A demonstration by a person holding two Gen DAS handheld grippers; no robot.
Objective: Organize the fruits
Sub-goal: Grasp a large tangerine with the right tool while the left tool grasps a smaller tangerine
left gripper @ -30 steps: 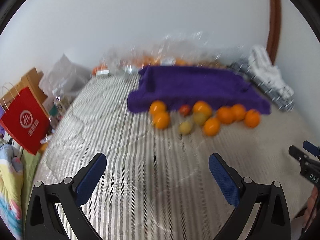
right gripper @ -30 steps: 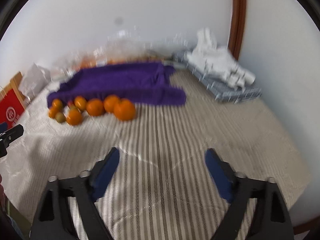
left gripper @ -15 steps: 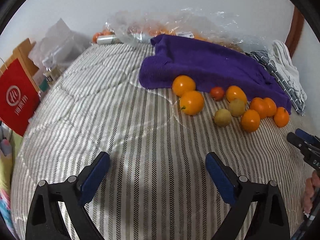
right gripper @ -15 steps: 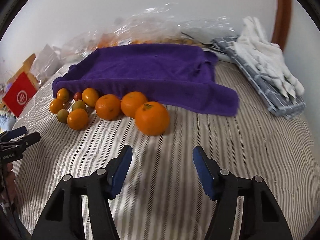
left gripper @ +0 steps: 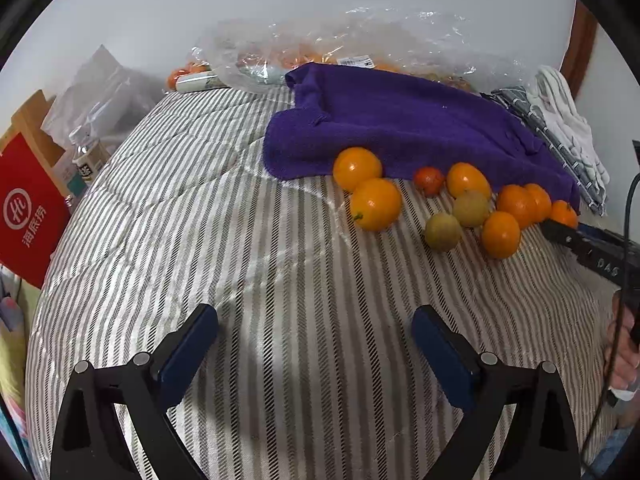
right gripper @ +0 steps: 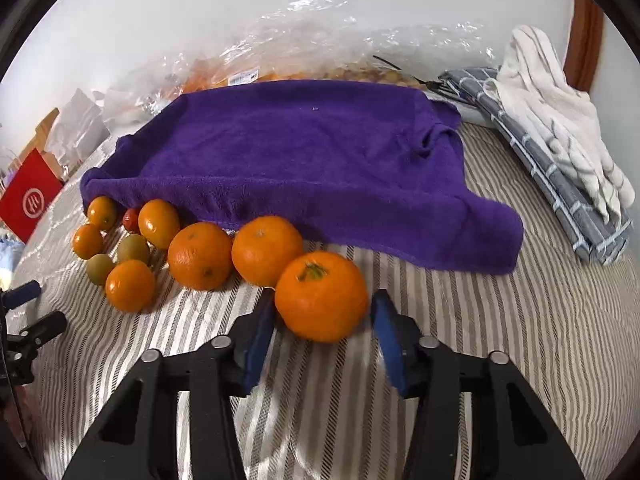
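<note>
Right tongs (right gripper: 322, 320) bracket the nearest orange (right gripper: 321, 295), contact unclear; left tongs (left gripper: 314, 344) gape empty.

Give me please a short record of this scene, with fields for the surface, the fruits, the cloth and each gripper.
surface: striped bedcover
fruits: loose row along the near edge of the purple towel; mostly orange, two greenish, one small red
nearest fruit: large orange, stem up, between the fingers of the right gripper
right gripper: jaws around the large orange; contact cannot be told
left gripper: open, empty, above the bedcover, away from the fruits
behind towel: clear plastic bag with more fruit
</note>
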